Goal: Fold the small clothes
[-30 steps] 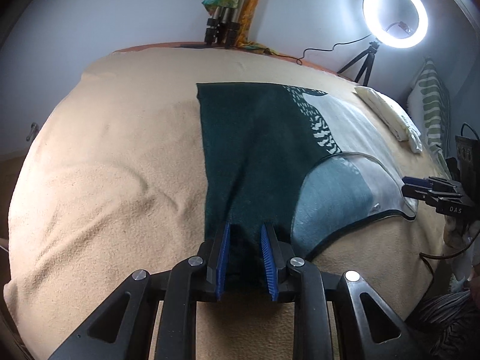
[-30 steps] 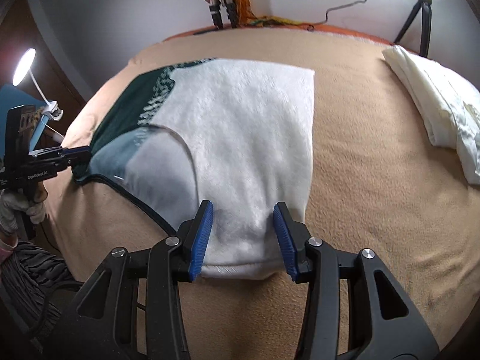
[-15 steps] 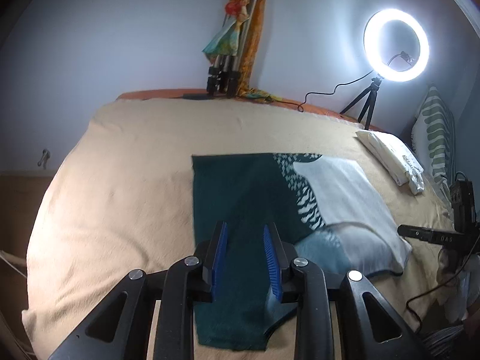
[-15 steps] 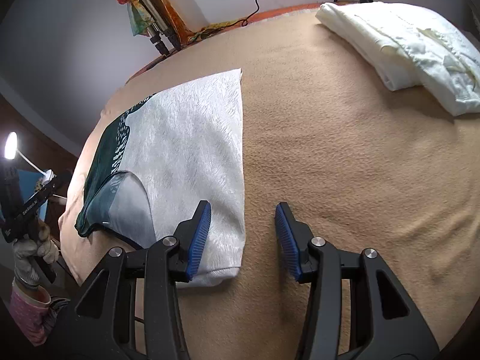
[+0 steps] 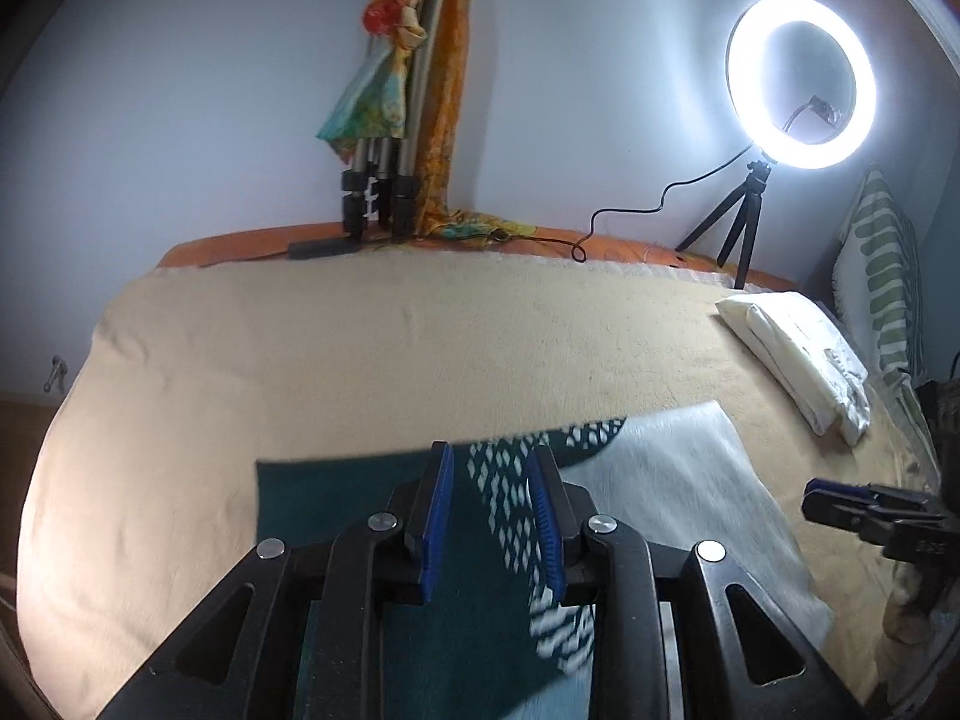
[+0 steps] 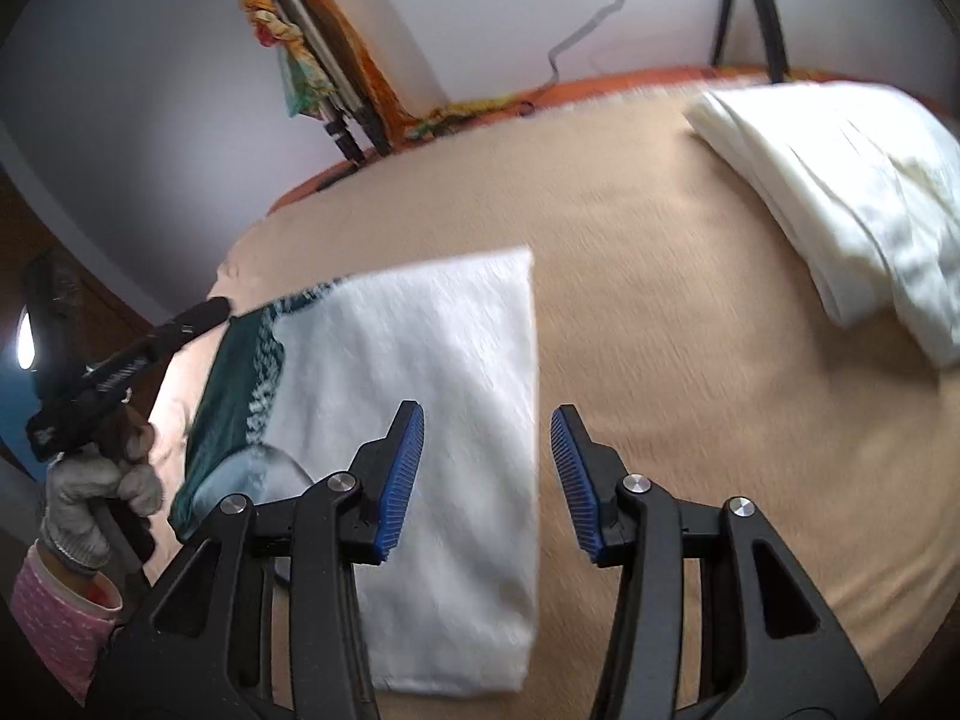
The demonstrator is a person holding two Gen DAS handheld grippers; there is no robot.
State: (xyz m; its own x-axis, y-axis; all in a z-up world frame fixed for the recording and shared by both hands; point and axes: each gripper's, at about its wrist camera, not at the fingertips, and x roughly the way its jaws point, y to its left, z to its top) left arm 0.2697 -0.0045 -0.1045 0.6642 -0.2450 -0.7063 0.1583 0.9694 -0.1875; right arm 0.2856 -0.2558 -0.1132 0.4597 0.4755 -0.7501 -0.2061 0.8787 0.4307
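Note:
A small green-and-white garment (image 5: 492, 510) lies flat on the beige blanket (image 5: 360, 360). In the right wrist view its white half (image 6: 432, 372) faces me, with the dark green part (image 6: 225, 396) on the left. My left gripper (image 5: 489, 504) is open and empty above the green part. My right gripper (image 6: 486, 468) is open and empty above the garment's right edge. The right gripper also shows in the left wrist view (image 5: 864, 510), and the left gripper in the right wrist view (image 6: 132, 360), held by a gloved hand.
A folded white cloth (image 5: 798, 354) lies at the blanket's right. A ring light on a small tripod (image 5: 798, 84) and a folded tripod with a scarf (image 5: 390, 120) stand at the back wall. A striped pillow (image 5: 882, 276) is at the far right.
Both grippers have lifted up and away from the garment's near edge. The garment now lies lower in both views. The right gripper has swung to the right.

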